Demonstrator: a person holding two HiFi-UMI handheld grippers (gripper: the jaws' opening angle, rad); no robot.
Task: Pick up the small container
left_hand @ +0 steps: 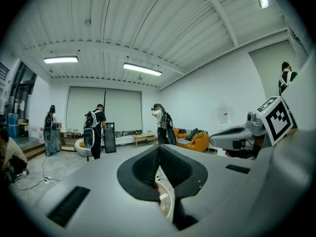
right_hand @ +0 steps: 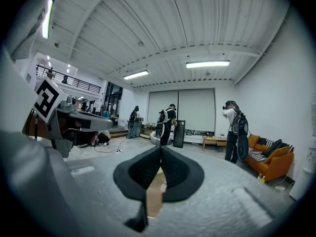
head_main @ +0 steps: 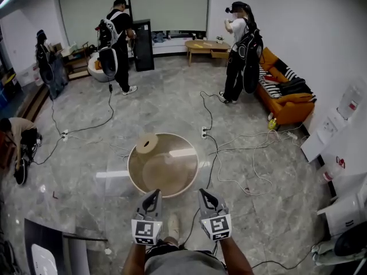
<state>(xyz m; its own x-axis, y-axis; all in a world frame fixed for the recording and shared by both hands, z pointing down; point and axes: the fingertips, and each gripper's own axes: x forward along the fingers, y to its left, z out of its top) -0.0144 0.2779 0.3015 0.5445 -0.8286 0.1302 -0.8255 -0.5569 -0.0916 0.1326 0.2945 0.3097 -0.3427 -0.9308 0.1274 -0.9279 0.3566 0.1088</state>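
A round tan table (head_main: 137, 179) stands on the floor just ahead of me. A short tan cylinder (head_main: 147, 144) sits at its far left rim, and a white flat piece (head_main: 182, 152) lies at its far right. Which of these is the small container I cannot tell. My left gripper (head_main: 153, 195) and right gripper (head_main: 204, 193) hover side by side over the table's near edge, both shut and empty. In the left gripper view the left gripper (left_hand: 159, 149) has its jaws together, and the table rim shows below them. The right gripper view shows the right gripper (right_hand: 161, 149) shut too.
Cables (head_main: 241, 148) trail across the marble floor, with a power socket (head_main: 204, 132) behind the table. Two people stand at the back and another (head_main: 242, 50) by an orange sofa (head_main: 284, 96). A person crouches at the left (head_main: 17, 136). White furniture (head_main: 344, 153) lines the right.
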